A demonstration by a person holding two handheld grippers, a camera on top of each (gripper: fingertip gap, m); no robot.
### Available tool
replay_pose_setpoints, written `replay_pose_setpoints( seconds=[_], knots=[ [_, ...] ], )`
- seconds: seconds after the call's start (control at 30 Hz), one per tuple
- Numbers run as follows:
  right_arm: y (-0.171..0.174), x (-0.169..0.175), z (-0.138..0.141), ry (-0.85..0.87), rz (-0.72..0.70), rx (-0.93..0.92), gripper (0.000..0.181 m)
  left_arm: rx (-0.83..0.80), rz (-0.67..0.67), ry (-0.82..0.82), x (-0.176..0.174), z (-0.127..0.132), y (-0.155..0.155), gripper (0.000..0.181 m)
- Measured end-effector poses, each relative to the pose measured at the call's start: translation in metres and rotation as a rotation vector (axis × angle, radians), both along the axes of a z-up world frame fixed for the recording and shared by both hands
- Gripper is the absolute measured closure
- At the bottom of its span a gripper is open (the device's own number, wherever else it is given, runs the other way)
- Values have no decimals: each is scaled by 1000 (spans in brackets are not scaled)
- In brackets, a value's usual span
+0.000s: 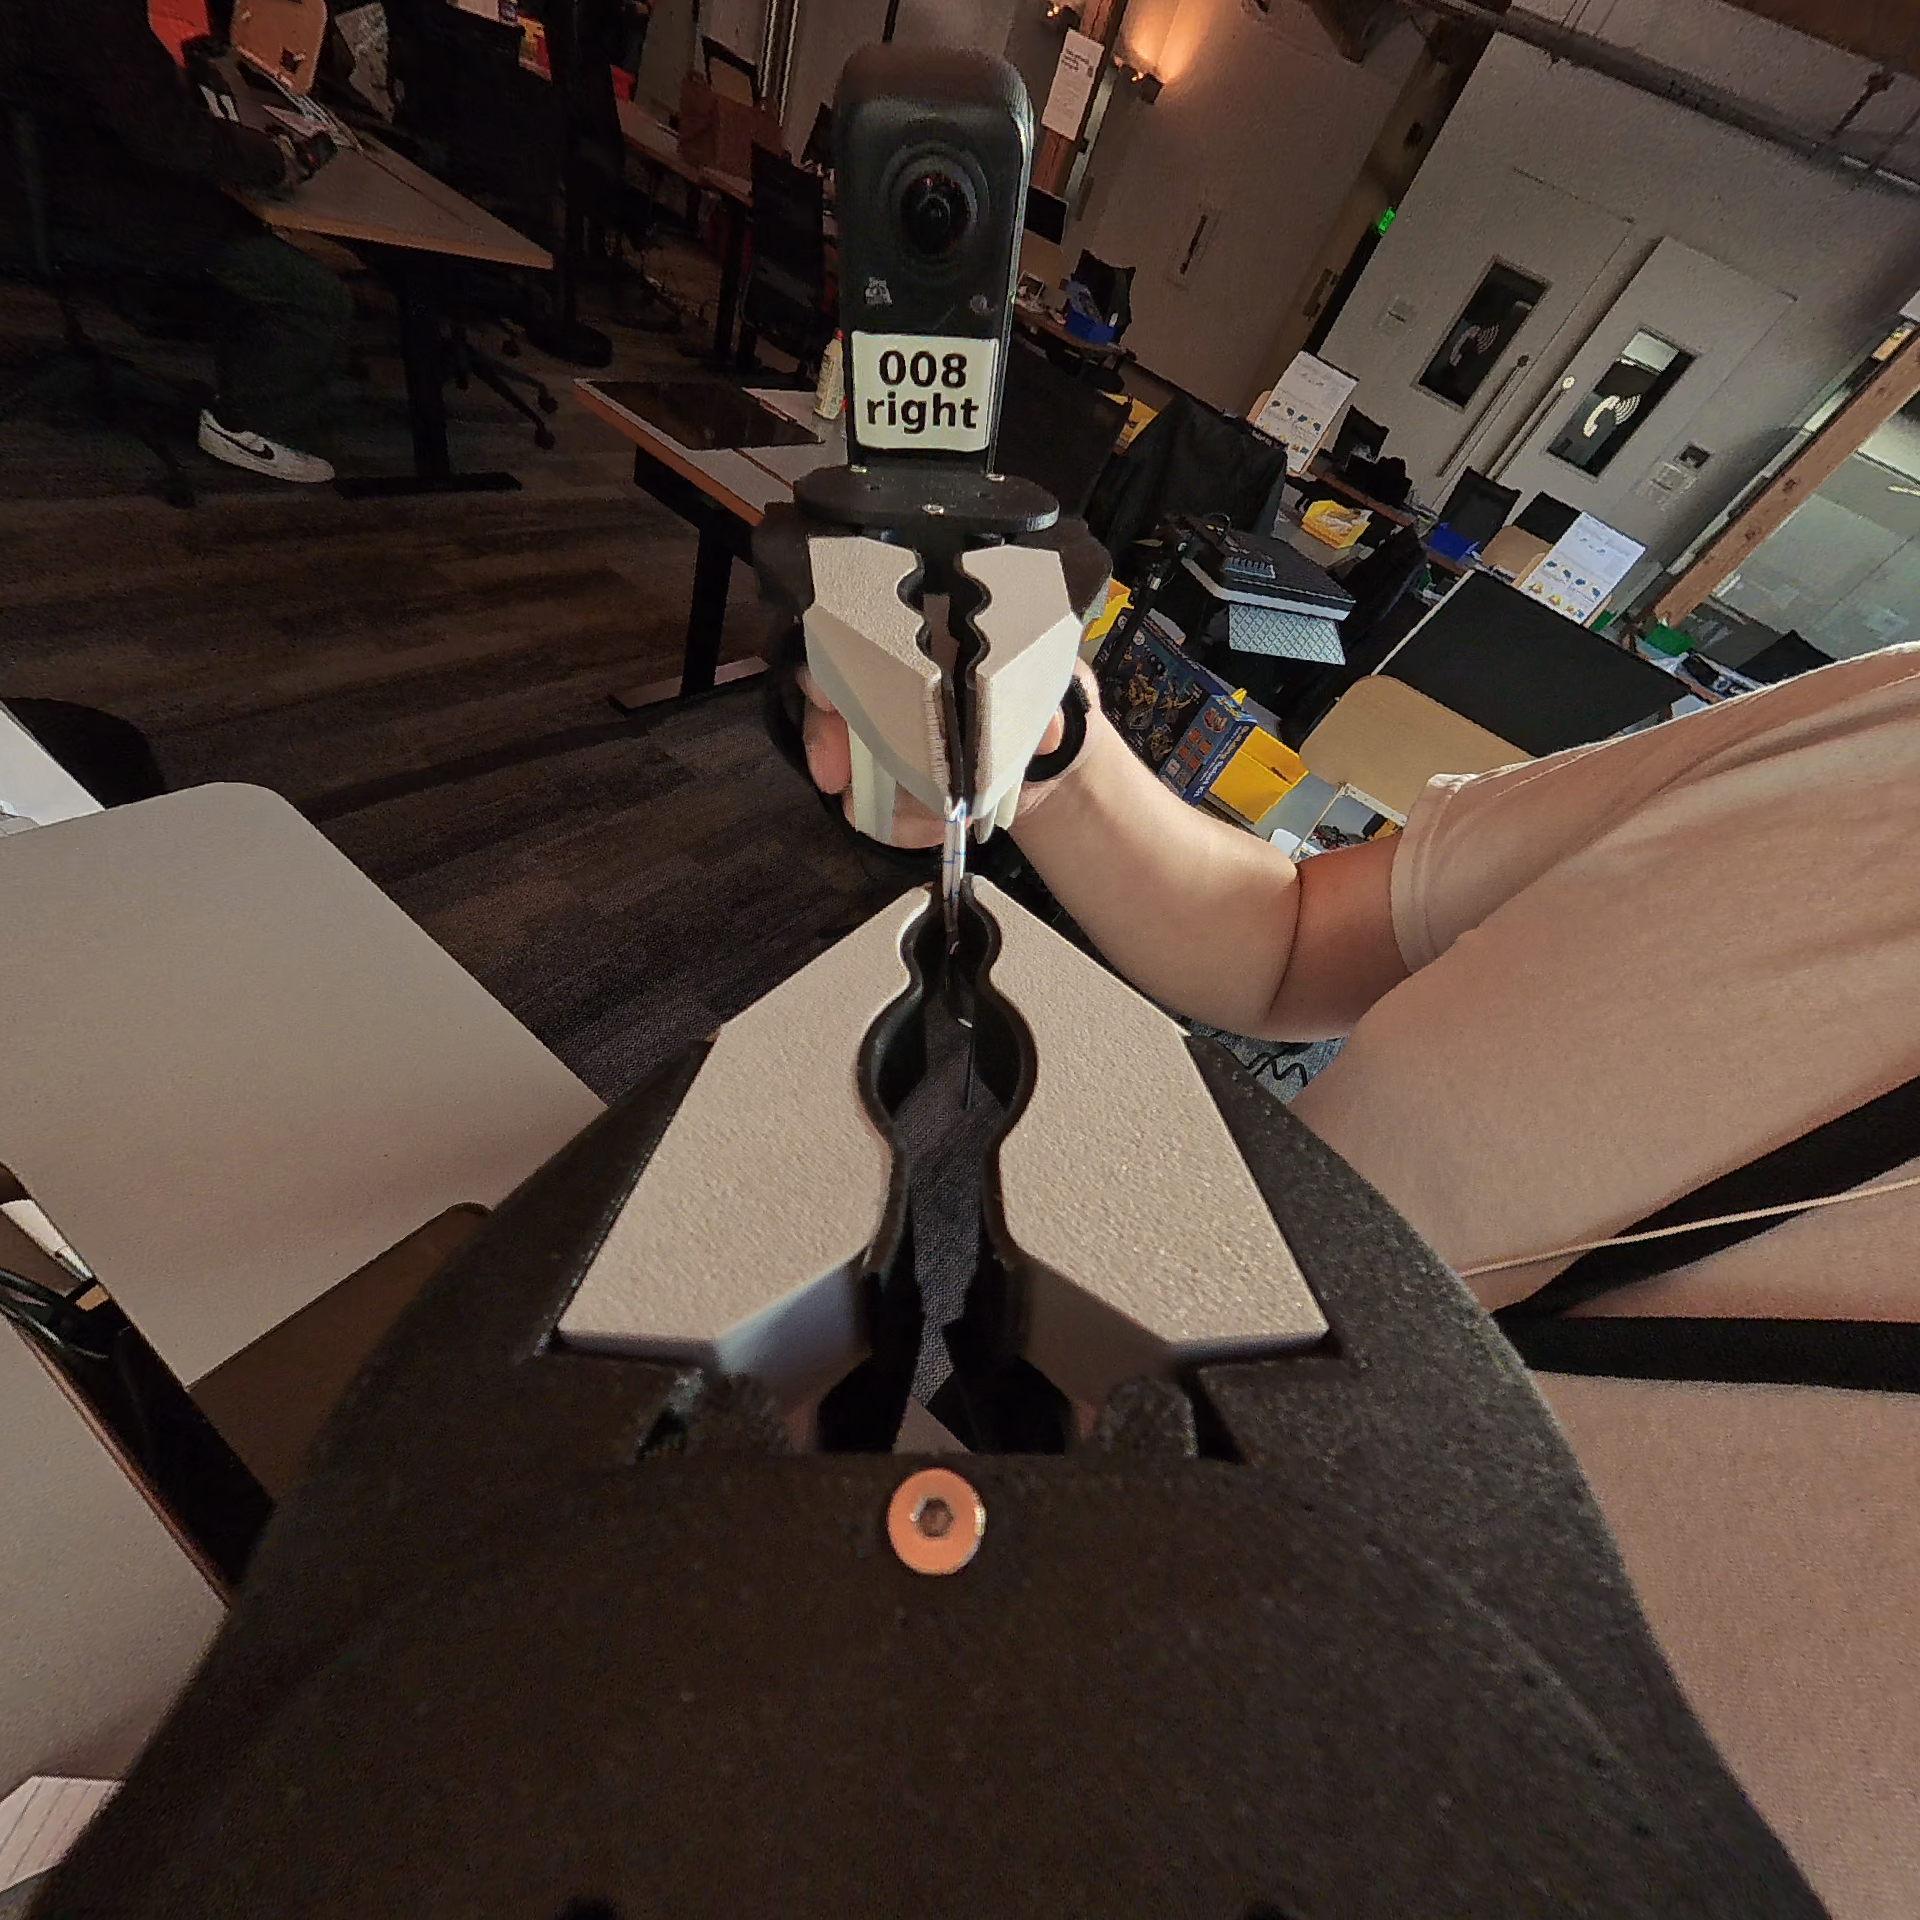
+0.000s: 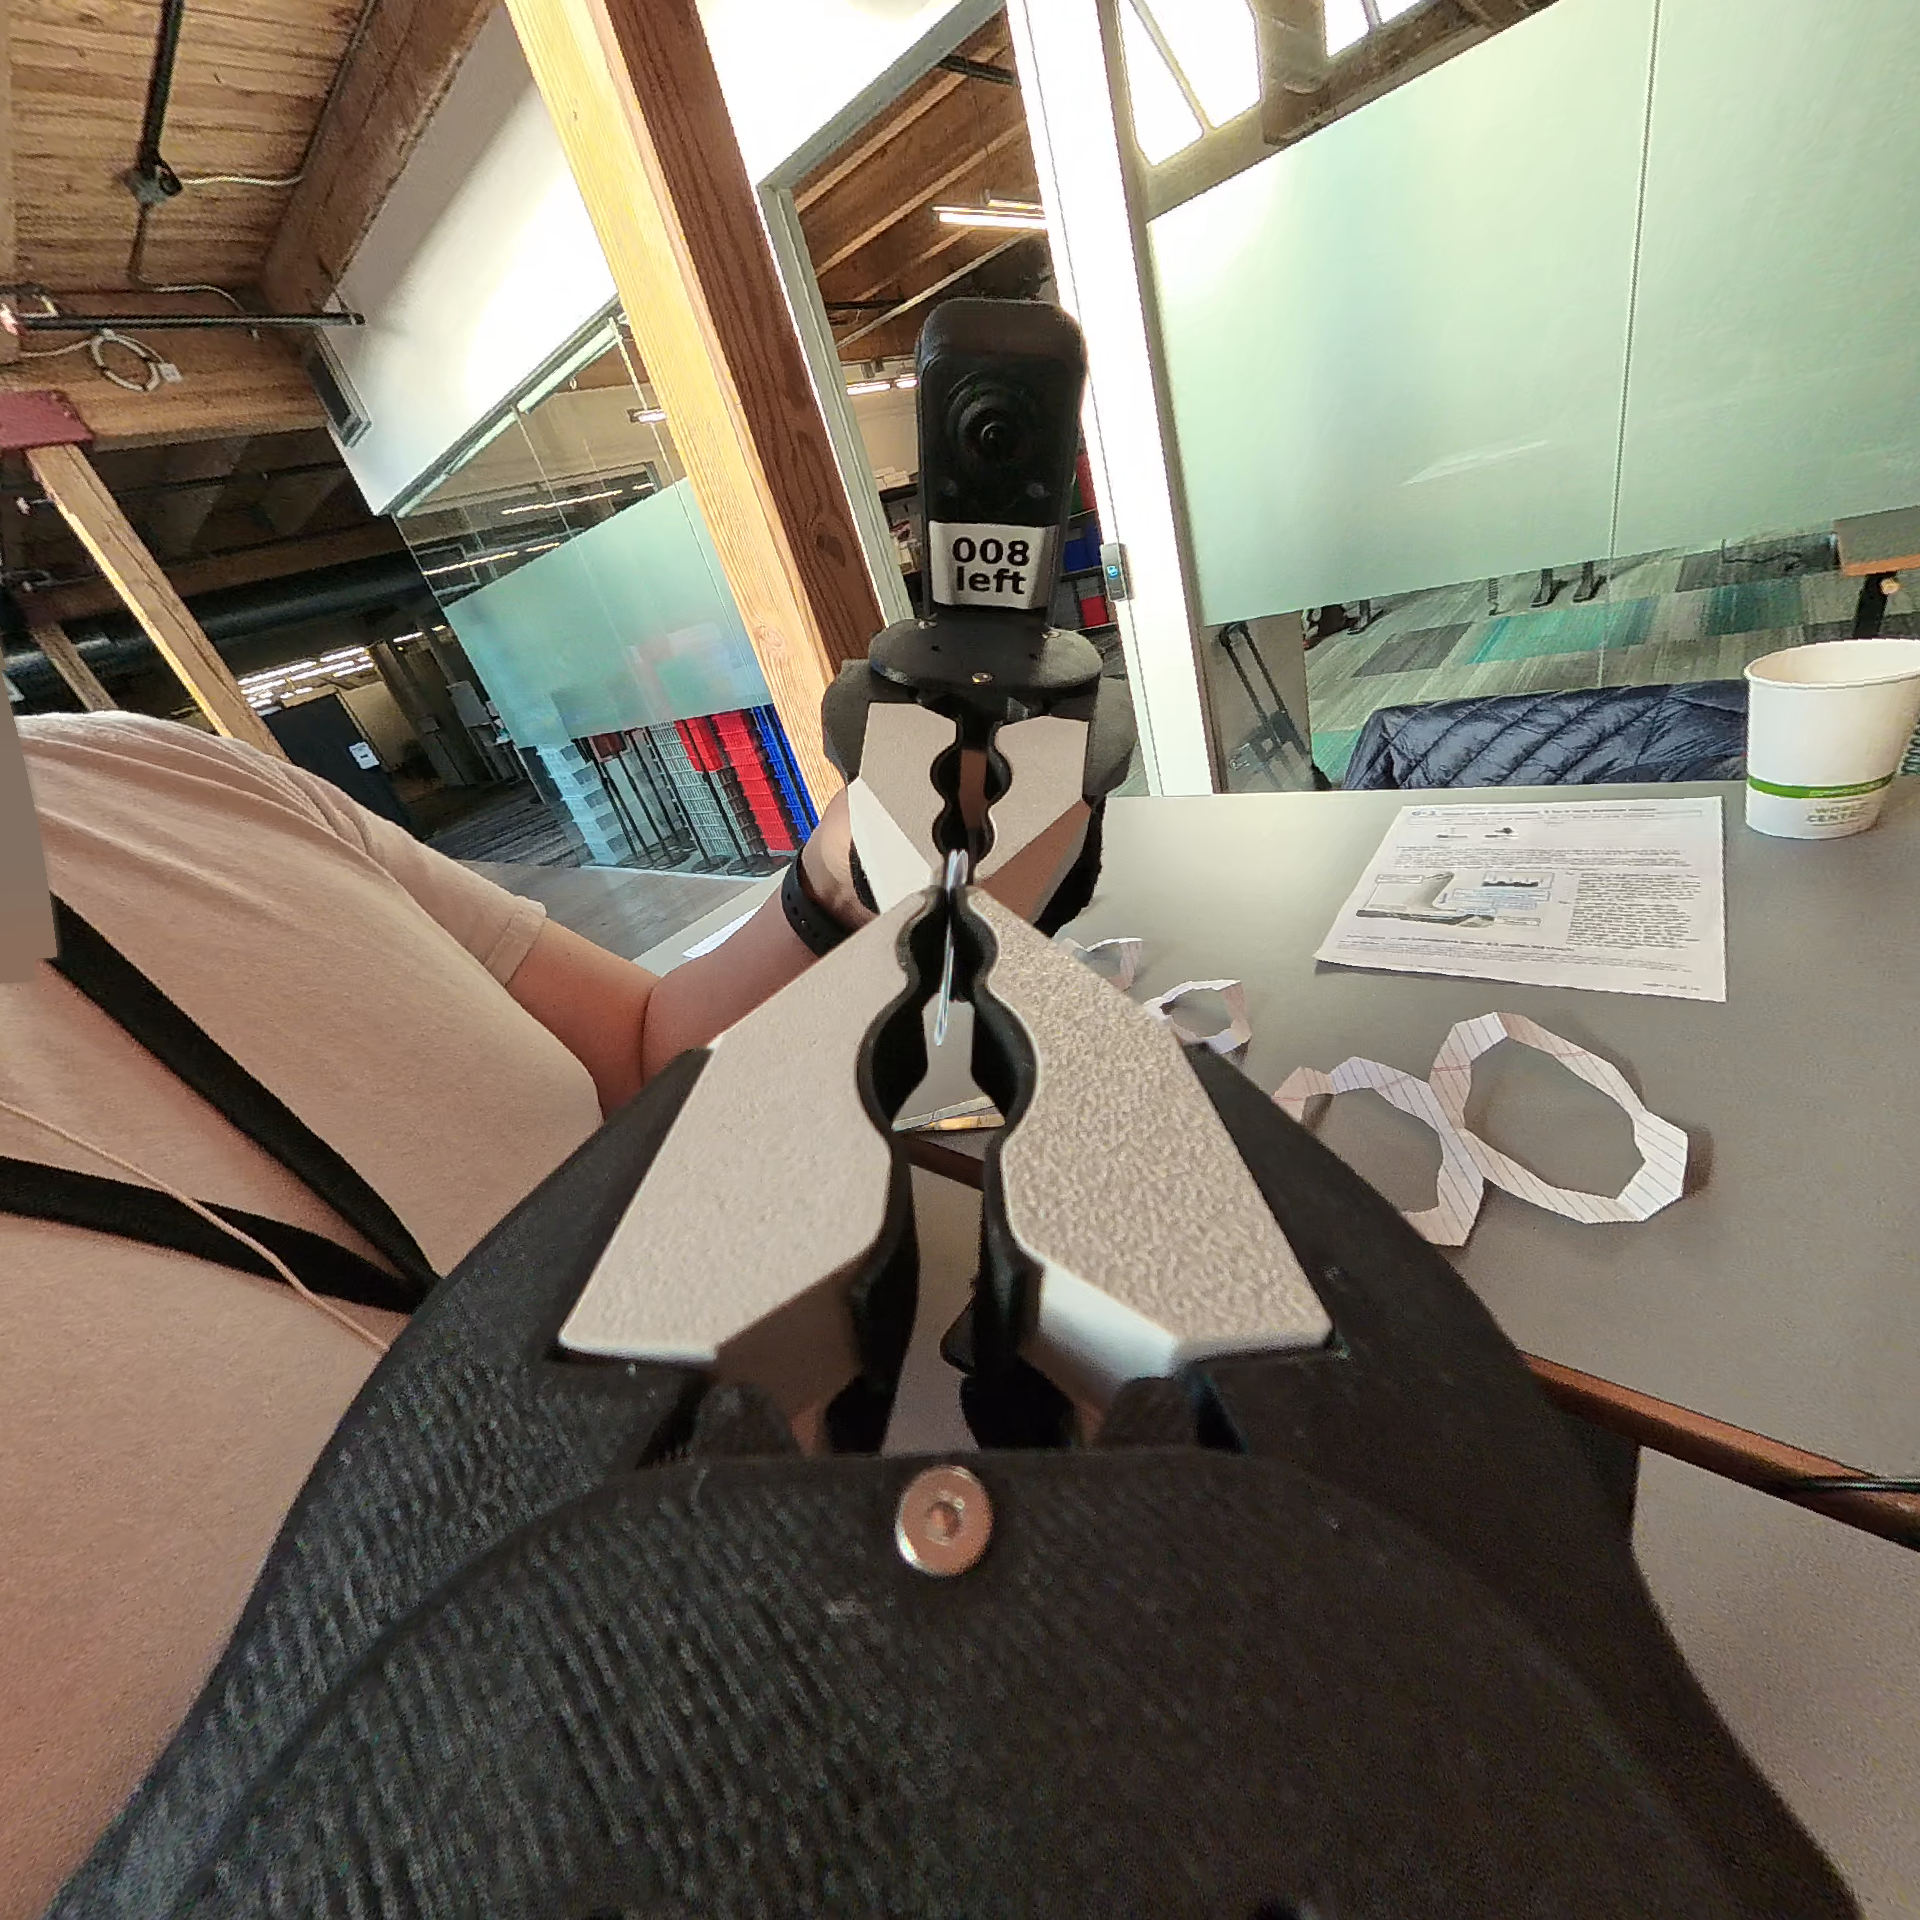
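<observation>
Nearest in the left wrist view, the left gripper [image 1: 951,914] has its jaws pressed together at the tips on a thin strip of lined paper [image 1: 954,862] seen edge-on. The strip runs straight across to the right gripper [image 1: 961,800], which faces it tip to tip and pinches the strip's other end, its jaws likewise closed. A hand [image 1: 935,769] wraps the right gripper's handle, with a bare forearm and a pale pink sleeve leading off to the right.

In the right wrist view the same strip [image 2: 951,935] bridges the right gripper [image 2: 951,914] and the left gripper [image 2: 961,862], both held above the near edge of a grey table [image 2: 1766,1299].

On the table to the right lies a chain of lined paper loops [image 2: 1455,1132], and farther off a printed sheet [image 2: 1538,894] lies flat. At the far right edge a white paper cup [image 2: 1834,738] with a green band stands upright; its contents cannot be seen. Beyond the table a dark quilted jacket [image 2: 1538,738] lies against the frosted glass wall.
</observation>
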State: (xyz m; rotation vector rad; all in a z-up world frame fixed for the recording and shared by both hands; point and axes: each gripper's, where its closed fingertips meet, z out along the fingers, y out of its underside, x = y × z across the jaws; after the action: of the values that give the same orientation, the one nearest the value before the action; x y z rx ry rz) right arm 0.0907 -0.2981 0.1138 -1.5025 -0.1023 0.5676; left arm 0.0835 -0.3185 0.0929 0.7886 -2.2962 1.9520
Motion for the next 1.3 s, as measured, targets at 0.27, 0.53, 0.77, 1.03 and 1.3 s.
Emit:
replay_pose_setpoints(
  seconds=[0.27, 0.53, 0.77, 1.03, 1.3],
  knots=[
    [5, -1, -7, 12, 21, -34, 181, -3, 4, -7, 2, 0, 5, 181],
    [10, 6, 1, 26, 8, -16, 181, -35, 5, -5, 8, 8, 10, 181],
    [13, 9, 2, 39, 5, -9, 181, -72, 20, 5, 10, 11, 14, 181],
    [5, 18, 13, -196, -172, 97, 181, -215, 120, 96, 13, 17, 35, 151],
    [5, -5, 18, -269, -103, 114, 181, -367, 5, 57, -7, 38, 36, 158]
  ],
)
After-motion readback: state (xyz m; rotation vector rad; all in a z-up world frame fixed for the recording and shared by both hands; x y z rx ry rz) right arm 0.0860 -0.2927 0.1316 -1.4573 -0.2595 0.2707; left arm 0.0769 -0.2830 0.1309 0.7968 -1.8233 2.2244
